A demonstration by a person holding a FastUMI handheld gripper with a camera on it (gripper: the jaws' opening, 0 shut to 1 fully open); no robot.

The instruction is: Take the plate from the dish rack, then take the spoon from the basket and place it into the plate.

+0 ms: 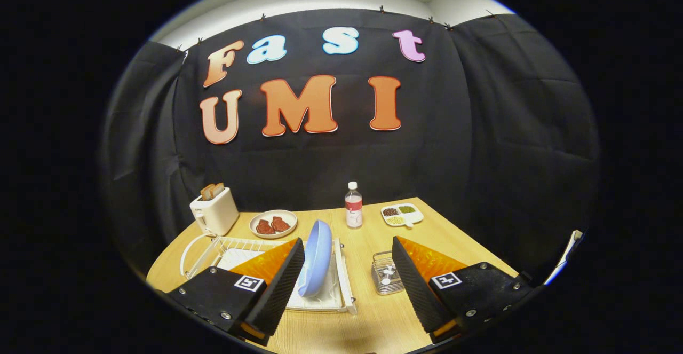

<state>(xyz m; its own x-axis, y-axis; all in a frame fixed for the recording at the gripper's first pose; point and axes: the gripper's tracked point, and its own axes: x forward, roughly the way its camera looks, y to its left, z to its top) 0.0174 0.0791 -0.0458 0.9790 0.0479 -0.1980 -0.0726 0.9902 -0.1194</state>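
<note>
Pale blue round plate [316, 258] is standing on edge in the white wire dish rack [341, 284]; the fingers [416, 284] are spread wide, grasping nothing. Likely rigid, smooth, light: its upper rim is offering the best hold.

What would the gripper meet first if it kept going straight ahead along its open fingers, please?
Probably the blue plate, standing on edge in the white dish rack, just ahead of the open gripper by its left finger. Dead centre looks like bare table; depth is hard to judge.
</note>
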